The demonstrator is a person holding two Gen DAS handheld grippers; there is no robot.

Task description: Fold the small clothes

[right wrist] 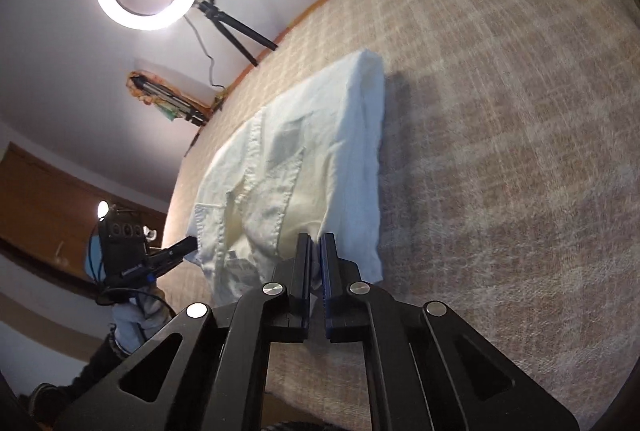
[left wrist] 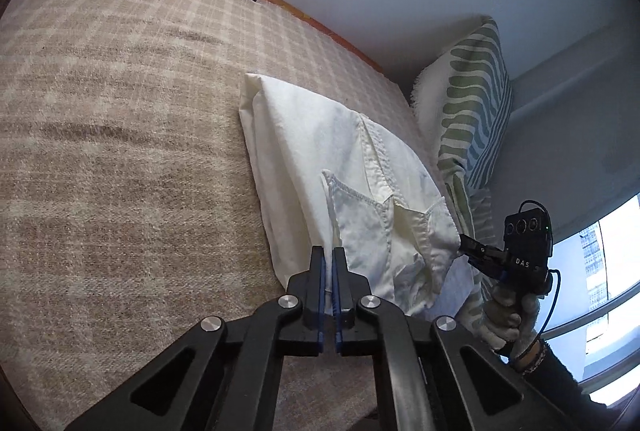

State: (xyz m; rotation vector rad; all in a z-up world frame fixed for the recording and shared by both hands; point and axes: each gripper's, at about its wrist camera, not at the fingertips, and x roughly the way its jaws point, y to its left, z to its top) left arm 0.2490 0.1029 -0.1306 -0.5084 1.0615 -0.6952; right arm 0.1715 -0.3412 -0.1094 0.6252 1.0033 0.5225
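A checked blanket (left wrist: 120,151) covers the bed, and the white shorts (left wrist: 320,151) lie on it, folded lengthwise, with a striped pillow (left wrist: 472,103) just beside them. The near waistband end is pinched at both corners. The risk, as I judge it: if one hand lifts or carries faster than the other, the fold could skew, or a thin hem could slip free and the layers fall apart. The left tongs (left wrist: 329,255) are clamped on one corner; the right tongs (right wrist: 316,243) are clamped on the other.
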